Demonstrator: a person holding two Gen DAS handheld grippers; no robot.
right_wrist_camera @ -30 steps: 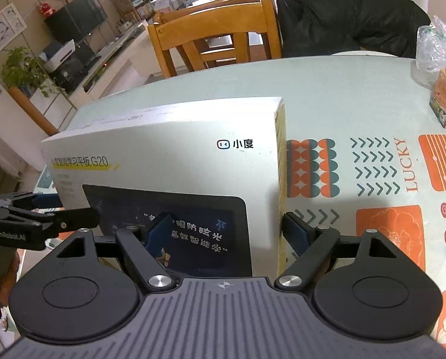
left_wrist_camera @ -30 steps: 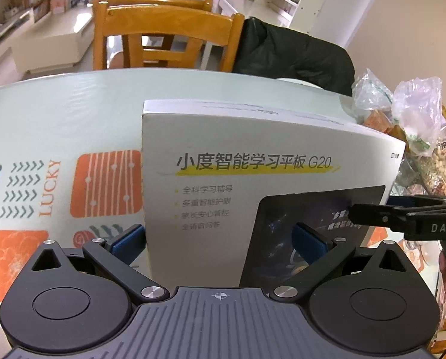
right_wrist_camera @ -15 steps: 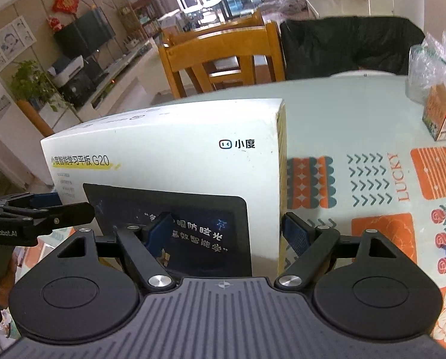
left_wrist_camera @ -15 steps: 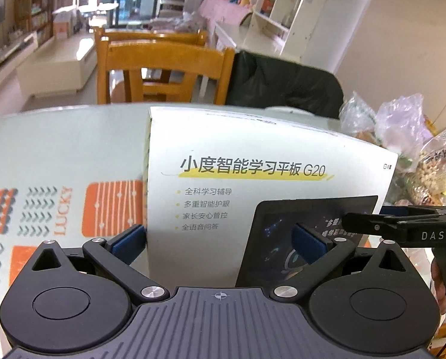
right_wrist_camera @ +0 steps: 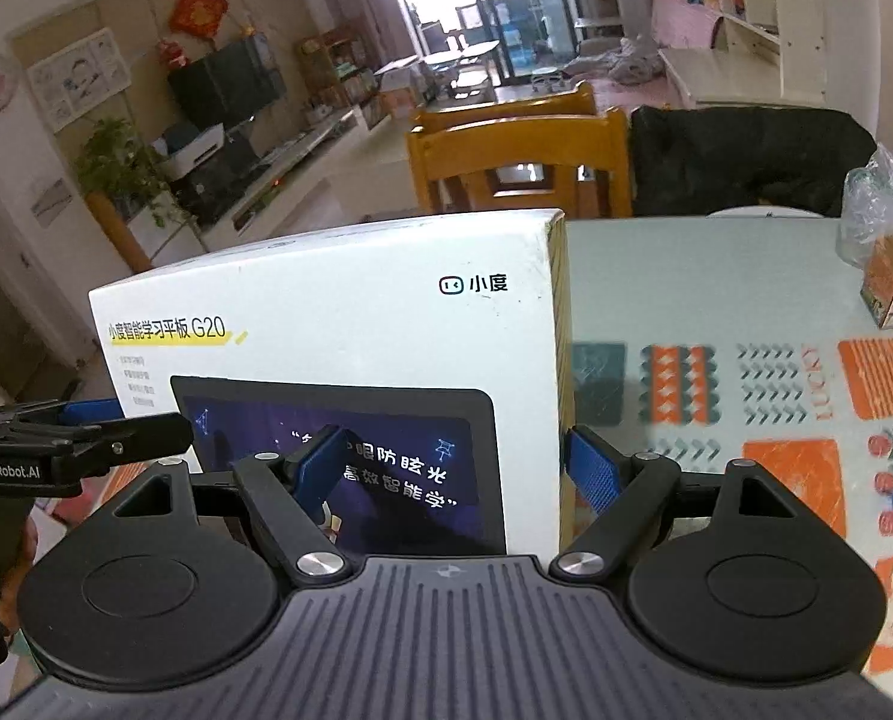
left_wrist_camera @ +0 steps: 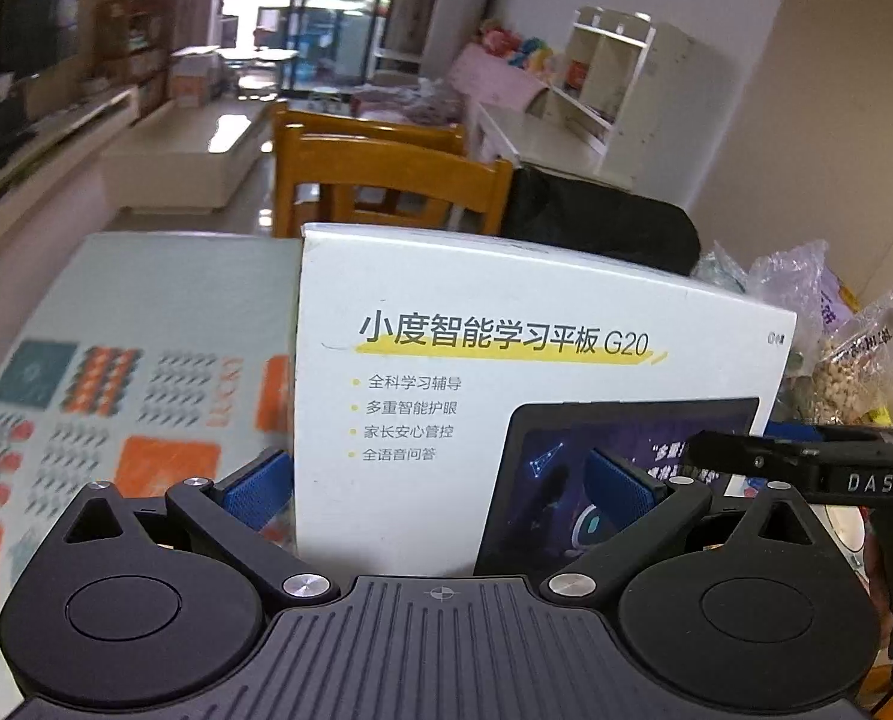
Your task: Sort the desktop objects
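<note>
1. My left gripper (left_wrist_camera: 440, 492) is clamped across the left end of the white tablet box (left_wrist_camera: 506, 372), one blue pad on its side edge, the other on its printed face.
2. My right gripper (right_wrist_camera: 458, 462) grips the box's right end the same way.
3. The box stands upright over the patterned tablecloth (right_wrist_camera: 776, 372), with the wooden chair (right_wrist_camera: 524, 162) beyond it and the snack bags (left_wrist_camera: 854, 348) to the right.

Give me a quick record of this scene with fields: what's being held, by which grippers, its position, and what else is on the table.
held item: white tablet box
left hand-held gripper: straddling box's left edge
right hand-held gripper: straddling box's right edge
box position: upright
table: patterned cloth
other items: snack bags at right
behind table: wooden chair
</note>
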